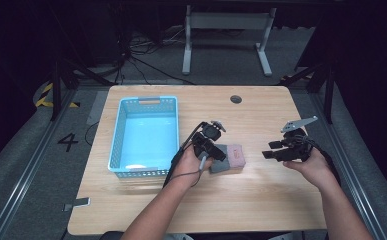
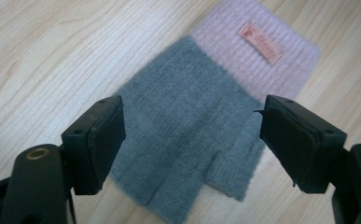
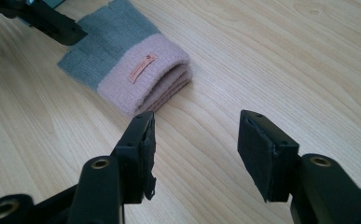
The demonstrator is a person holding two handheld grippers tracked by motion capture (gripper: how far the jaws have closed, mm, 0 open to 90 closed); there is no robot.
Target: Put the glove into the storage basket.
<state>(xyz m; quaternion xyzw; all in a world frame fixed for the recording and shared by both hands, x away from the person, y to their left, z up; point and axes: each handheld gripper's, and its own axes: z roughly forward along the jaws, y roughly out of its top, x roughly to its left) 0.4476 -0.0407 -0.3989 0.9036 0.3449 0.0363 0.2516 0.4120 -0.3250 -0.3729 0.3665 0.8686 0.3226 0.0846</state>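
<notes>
A knitted glove [image 1: 229, 157], grey with a pink cuff and a small orange label, lies flat on the wooden table [image 1: 261, 200]. My left gripper [image 1: 217, 153] hovers over its grey finger end, jaws open and clear of the wool. In the left gripper view the glove [image 2: 192, 121] lies between and beyond the two pads. My right gripper [image 1: 269, 151] is open to the right of the glove, apart from it. In the right gripper view the pink cuff [image 3: 152, 77] lies just beyond the open jaws [image 3: 196, 140], which hold nothing, and the left gripper's jaw tip [image 3: 52, 23] reaches in at the top left.
A light blue plastic basket [image 1: 146, 136] stands on the left part of the table, close to my left hand. A round cable hole [image 1: 236, 99] sits near the far edge. Bare wood stretches in front of and to the right of the glove.
</notes>
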